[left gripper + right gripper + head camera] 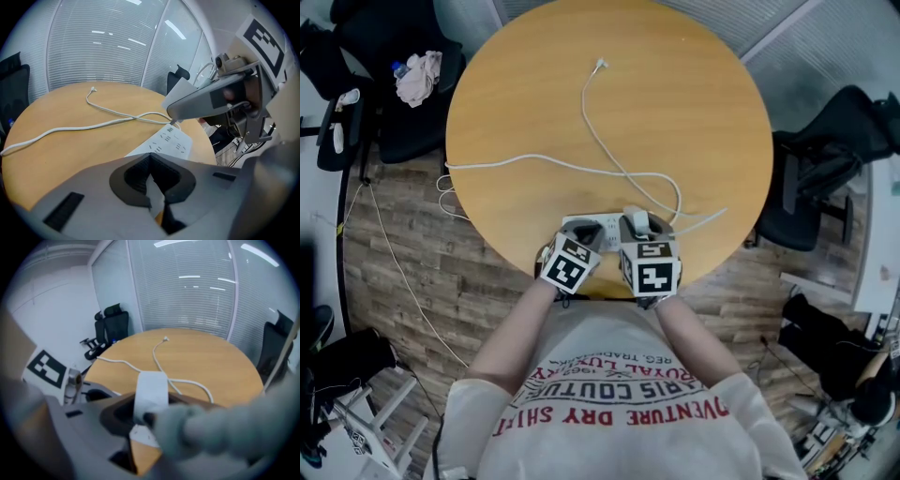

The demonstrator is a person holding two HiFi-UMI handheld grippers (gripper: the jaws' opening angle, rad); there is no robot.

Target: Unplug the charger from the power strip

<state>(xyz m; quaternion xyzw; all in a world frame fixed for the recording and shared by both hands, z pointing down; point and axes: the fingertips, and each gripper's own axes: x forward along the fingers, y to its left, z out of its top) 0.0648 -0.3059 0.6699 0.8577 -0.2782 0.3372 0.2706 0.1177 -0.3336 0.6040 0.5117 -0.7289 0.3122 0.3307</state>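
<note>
A white power strip point(577, 223) lies near the front edge of the round wooden table point(675, 103). My left gripper point(587, 236) is shut on its near end, and the strip point(168, 143) runs out ahead of the jaws. My right gripper point(638, 227) is shut on the white charger point(636, 217), which it holds just above the strip's right part. In the right gripper view the charger point(151, 392) stands upright between the pads, blurred. Its thin white cable point(605, 145) trails over the table to a loose end point(600, 64).
The strip's thicker cord point(516, 161) crosses the table and drops off its left edge. Black office chairs stand at the right point(825, 178) and the upper left point(384, 103), the latter with a cloth point(418, 77) on it. Glass walls with blinds point(103, 42) lie beyond.
</note>
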